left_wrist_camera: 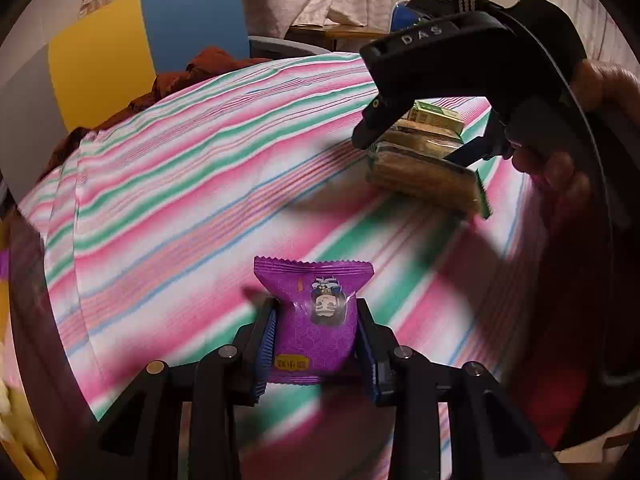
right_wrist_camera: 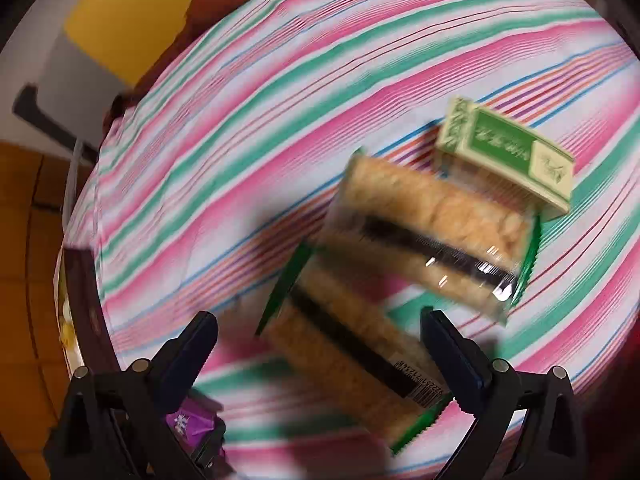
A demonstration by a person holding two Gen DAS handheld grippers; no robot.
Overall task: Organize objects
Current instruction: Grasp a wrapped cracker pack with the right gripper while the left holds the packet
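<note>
Two claws work over my striped cloth [left_wrist_camera: 168,184], pink, green and white across the whole surface. At the far left, beyond the cloth's edge, a yellow and blue panel [left_wrist_camera: 140,44] stands behind a heap of rust-red fabric [left_wrist_camera: 180,76].

In the near middle of the left wrist view, my left claw [left_wrist_camera: 316,340] pinches a purple snack packet [left_wrist_camera: 316,316] between its blue pads, gripping it at both sides, the packet's crimped top edge pointing away from me and a small cartoon face printed on its front. The same packet shows as a purple corner [right_wrist_camera: 192,428] at the near left of the right wrist view.

Farther right, my right claw [right_wrist_camera: 320,356] hangs with its fingers spread wide, gripping nothing. Between and just under those fingers lies a clear, green-edged cracker pack [right_wrist_camera: 352,352], barcode end nearest me; motion blur hides whether a finger touches it. A second cracker pack [right_wrist_camera: 432,240] lies across its far end, overlapping it. Just beyond that one, at the far right, sits a pale green box [right_wrist_camera: 508,152], touching or nearly touching it.

From the left wrist camera, the same pile [left_wrist_camera: 424,160] sits at the right of the cloth, with my hand [left_wrist_camera: 568,160] on the right claw's handle.
</note>
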